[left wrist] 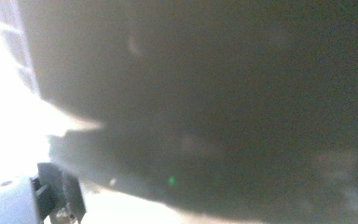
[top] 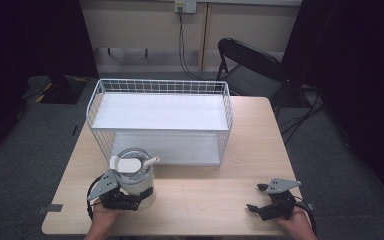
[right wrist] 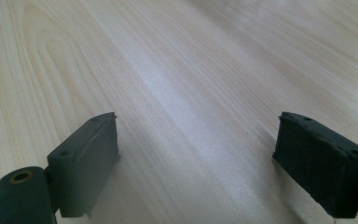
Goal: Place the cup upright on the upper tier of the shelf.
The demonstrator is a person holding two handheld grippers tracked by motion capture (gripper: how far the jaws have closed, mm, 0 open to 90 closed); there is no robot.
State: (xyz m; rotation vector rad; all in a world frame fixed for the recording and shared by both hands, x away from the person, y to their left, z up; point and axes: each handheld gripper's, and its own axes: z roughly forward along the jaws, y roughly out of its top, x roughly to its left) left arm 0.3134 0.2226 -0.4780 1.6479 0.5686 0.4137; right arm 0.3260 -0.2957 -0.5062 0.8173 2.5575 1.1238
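My left gripper (top: 132, 198) is near the front left corner of the table (top: 205, 200). Its jaws are pinching a cream cup (top: 139, 187) low down on its side. The cup stands up straight on the table. It has a see-through lid (top: 132, 162) on top, and a white straw (top: 151, 162) pokes out of the lid and leans toward the right. A white flap (top: 122, 164) lies across the lid. In my left gripper view the cup (left wrist: 214, 102) is so close that it is one big grey blur, with bright light down the left side. A small grey and black part of my gripper (left wrist: 51, 196) peeks in at the bottom left corner.

My right gripper (top: 258, 198) is near the front right corner of the table, well apart from the cup. Its jaws are spread wide and hold nothing. In my right gripper view I see the two black pads (right wrist: 86, 161) far from each other, with bare pale wood (right wrist: 191, 93) between them.

Behind the cup is a white wire rack (top: 160, 120). It sits at the back of the table, a bit toward the left. It has a flat white shelf on top and one more below. The cup is just in front of its left end.

Past the back edge of the table, on the right, a black folding chair (top: 252, 65) stands on the grey floor (top: 45, 130).
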